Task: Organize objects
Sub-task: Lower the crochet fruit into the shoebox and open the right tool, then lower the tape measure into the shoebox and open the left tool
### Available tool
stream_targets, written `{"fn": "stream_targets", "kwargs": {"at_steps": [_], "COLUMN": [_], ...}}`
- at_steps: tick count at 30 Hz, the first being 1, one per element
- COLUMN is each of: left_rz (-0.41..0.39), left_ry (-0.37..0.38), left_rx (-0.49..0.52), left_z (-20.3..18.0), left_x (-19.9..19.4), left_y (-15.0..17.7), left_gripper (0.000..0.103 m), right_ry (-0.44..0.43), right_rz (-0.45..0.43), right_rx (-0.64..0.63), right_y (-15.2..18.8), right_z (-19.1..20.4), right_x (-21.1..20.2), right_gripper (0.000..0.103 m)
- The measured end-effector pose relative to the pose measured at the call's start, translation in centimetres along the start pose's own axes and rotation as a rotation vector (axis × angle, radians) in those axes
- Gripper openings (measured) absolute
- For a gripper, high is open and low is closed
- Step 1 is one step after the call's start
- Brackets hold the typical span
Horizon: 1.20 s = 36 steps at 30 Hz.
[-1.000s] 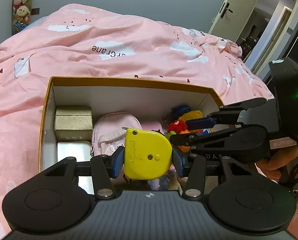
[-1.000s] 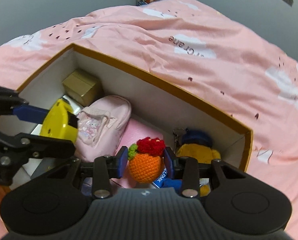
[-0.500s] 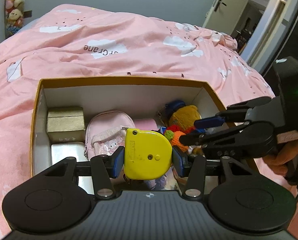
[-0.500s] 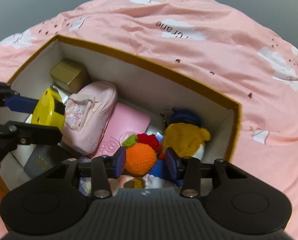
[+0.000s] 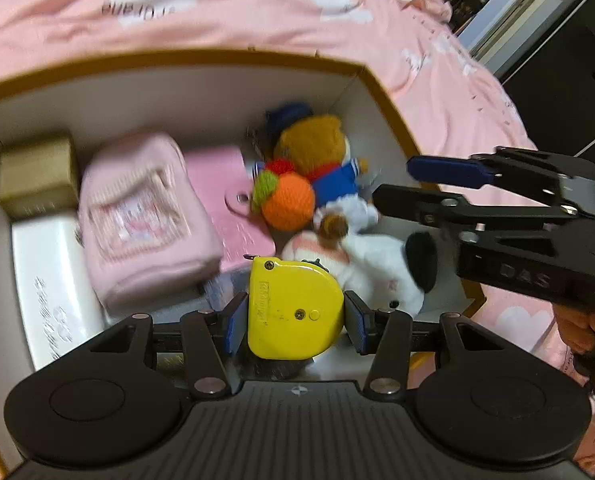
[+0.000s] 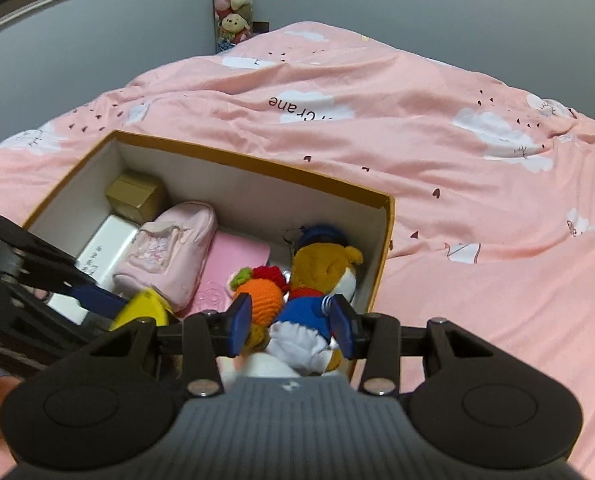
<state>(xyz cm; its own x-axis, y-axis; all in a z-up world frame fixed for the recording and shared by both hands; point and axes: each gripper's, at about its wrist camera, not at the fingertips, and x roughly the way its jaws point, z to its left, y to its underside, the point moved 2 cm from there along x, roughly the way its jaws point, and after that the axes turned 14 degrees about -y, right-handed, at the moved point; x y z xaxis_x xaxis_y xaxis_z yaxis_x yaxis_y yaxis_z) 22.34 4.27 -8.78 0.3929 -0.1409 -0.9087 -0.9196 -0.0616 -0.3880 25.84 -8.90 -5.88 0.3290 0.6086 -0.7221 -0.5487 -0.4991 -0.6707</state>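
Left gripper fingers clamped on the yellow tape measure, held over the near end of the open box on the pink bed. Right gripper fingers apart, nothing gripped (just been opening). Crochet orange lies in the box, touching the bear plush, beside the pink pouch.

I am holding a yellow, D-shaped plastic tape measure upright between my left pads, hanging over the near part of a white-lined cardboard box with a mustard-brown rim. A round orange crocheted fruit with a red and green top is lying inside that box, leaning against a brown plush toy in blue.
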Motion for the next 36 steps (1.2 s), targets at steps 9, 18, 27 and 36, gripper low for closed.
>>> {"fn": "stream_targets", "kwargs": {"at_steps": [9,18,27,36], "left_rz": [0.114,0.140,0.085,-0.185], "left_ry": [-0.037,-0.009,0.009,-0.136], "left_rx": [-0.022,-0.073,-0.111,-0.067], "left_z": [-0.8,-0.6,0.1,-0.3], "left_x": [2.5,3.4,2.0,-4.4], "left_y": [0.3,0.6,1.4,2.8], "left_gripper": [0.057,0.059,0.064,0.063], "right_ry": [-0.003,-0.002,-0.006,-0.011], "right_rz": [-0.006,0.005,-0.006,-0.064], "right_rx": [0.038,0.073,0.093,0.132], "right_y": [1.0,1.7,1.8,2.4], "right_z": [0.2,-0.2,-0.1,1.4], "right_x": [-0.2,0.2,-0.4,-2.6], "right_gripper": [0.045,0.045,0.046,0.046]}}
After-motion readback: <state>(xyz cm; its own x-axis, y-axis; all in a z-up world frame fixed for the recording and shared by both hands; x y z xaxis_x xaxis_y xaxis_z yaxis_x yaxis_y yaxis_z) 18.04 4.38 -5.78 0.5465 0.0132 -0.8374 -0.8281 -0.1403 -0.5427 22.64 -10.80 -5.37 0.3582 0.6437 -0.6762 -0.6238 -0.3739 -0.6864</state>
